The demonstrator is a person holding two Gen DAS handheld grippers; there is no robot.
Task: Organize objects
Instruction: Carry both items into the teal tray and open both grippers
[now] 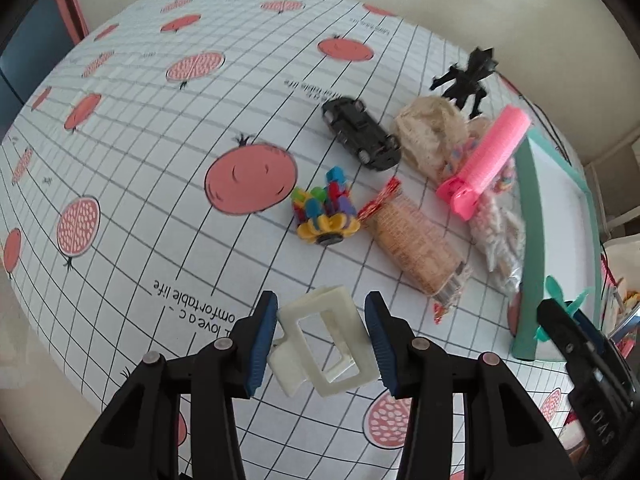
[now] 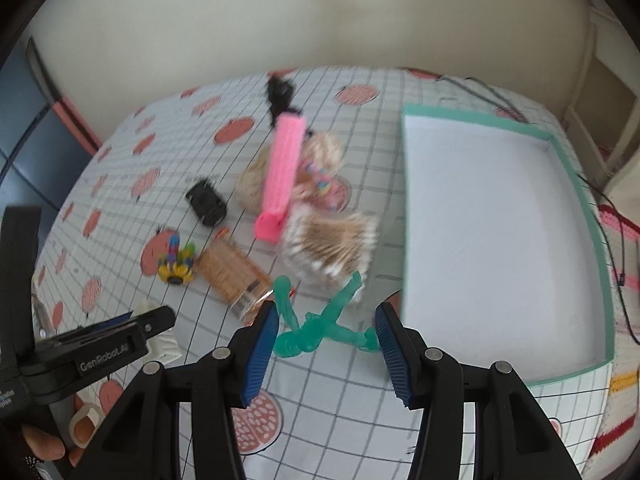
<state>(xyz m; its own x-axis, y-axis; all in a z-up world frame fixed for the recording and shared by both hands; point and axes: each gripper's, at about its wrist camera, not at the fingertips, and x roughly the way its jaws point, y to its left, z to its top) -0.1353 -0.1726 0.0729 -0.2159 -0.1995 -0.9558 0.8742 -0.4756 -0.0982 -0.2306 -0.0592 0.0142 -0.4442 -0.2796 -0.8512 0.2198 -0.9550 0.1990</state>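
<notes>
My left gripper (image 1: pixel 322 312) is shut on a white hair claw clip (image 1: pixel 326 344), its blue pads pressing both sides just above the patterned tablecloth. My right gripper (image 2: pixel 328 312) is shut on a translucent green toy figure (image 2: pixel 320 328), whose limbs stick out forward. The teal-rimmed box (image 2: pixel 580 200) with a white inside lies just right of the right gripper. In the left wrist view the right gripper (image 1: pixel 568 320) shows at the box's near corner (image 1: pixel 528 320) with the green figure (image 1: pixel 560 292) at its tip. The right wrist view is a little blurred.
Left of the box lie a pink hair roller (image 1: pixel 486 156), a bag of cotton swabs (image 2: pixel 332 244), a beige bag (image 1: pixel 432 136), a toothpick jar (image 1: pixel 416 248), a black toy car (image 1: pixel 360 134), a black figure (image 1: pixel 466 76) and a colourful toy (image 1: pixel 326 212). A hand (image 2: pixel 44 444) holds the left gripper (image 2: pixel 152 320).
</notes>
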